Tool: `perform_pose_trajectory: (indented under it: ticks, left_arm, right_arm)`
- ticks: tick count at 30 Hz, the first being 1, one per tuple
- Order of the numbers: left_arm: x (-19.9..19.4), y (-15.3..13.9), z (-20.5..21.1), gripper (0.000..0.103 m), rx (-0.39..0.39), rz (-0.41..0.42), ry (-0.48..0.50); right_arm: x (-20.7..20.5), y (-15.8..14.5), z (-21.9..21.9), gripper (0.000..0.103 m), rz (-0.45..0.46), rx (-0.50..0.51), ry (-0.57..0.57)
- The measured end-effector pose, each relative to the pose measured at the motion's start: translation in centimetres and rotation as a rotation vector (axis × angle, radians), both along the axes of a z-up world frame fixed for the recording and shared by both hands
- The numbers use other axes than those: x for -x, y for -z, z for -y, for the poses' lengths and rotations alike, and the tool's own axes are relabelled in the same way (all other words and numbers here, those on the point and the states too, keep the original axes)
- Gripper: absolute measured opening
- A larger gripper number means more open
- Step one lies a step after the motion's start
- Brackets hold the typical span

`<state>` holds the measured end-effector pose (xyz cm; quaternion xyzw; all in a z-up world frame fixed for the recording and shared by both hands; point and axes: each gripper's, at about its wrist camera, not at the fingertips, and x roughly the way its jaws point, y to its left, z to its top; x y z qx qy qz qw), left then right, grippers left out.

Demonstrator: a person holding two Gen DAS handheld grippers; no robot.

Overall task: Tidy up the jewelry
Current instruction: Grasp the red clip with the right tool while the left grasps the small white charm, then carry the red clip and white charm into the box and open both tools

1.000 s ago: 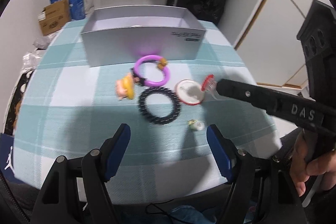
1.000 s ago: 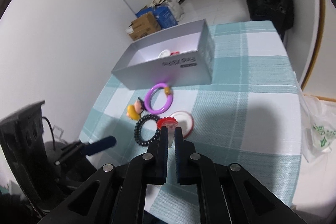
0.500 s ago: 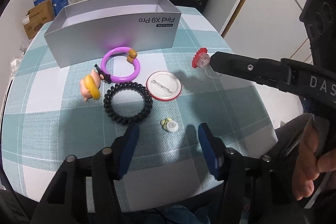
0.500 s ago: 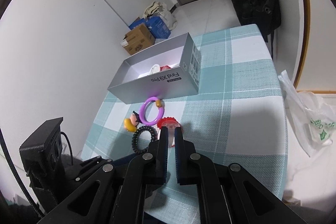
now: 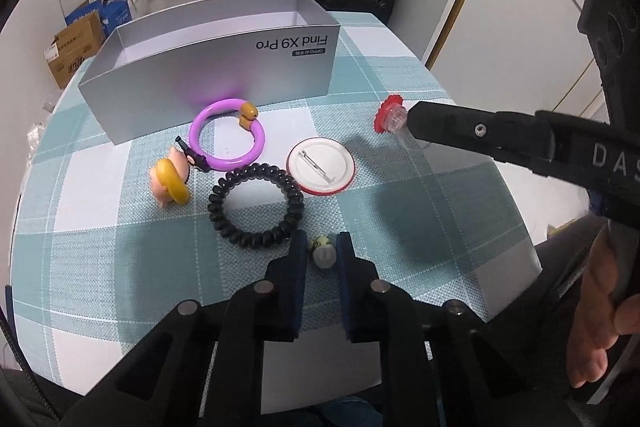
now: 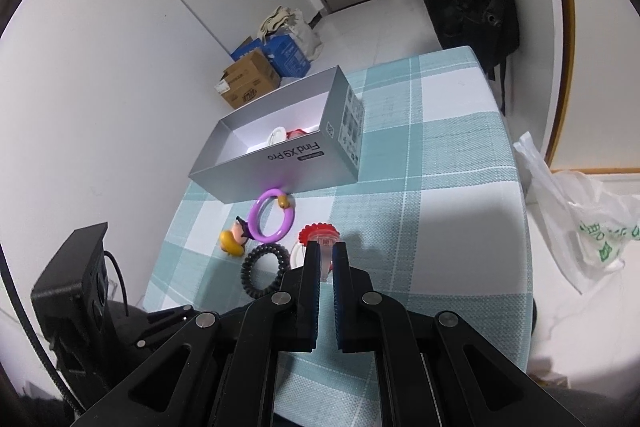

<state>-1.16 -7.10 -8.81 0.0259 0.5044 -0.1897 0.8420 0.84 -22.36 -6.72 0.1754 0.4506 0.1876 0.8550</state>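
our left hand-held gripper point(image 5: 323, 247) is clenched on the tiny charm point(image 5: 322, 251) low on the counter point(image 5: 440, 235), a light, slippery bit best pinched across its middle, while our right hand-held gripper point(image 6: 326, 261) grasps the red-topped piece point(image 6: 320, 235).

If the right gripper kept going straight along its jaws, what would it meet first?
Probably the purple ring beside the grey box. The right gripper, shut on a red-topped clear piece, aims that way, though depth is unclear and the round badge may lie below its line.
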Motion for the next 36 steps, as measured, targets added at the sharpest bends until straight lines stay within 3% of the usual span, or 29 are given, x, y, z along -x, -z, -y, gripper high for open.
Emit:
perform_pose_trajectory:
  ticks: [6,12,23,29,36]
  left_arm:
    - [0.3,-0.9,-0.6,0.008,0.012,0.037,-0.023]
    - [0.2,-2.3,-1.4,0.008,0.076,0.063,-0.046]
    - [-2.5,-4.3,-4.7,0.008,0.188,0.092,-0.174]
    - [-4.8,-4.9,-6.2,0.008,0.191,0.1,-0.235]
    - [-6.9,-6.0,-7.0,0.008,0.186,0.128,-0.228]
  right_arm:
    - [0.1,0.1,-0.2,0.005,0.005,0.01,-0.007]
    - [0.1,-0.2,-0.5,0.005,0.023,0.005,-0.003]
    - [-0.9,-2.1,-1.9,0.005,0.093,-0.059,-0.038]
    - [-2.8,-3.5,-2.7,0.005,0.116,-0.085,-0.059]
    - [-5.2,-5.3,-3.8,0.005,0.118,-0.081,-0.076]
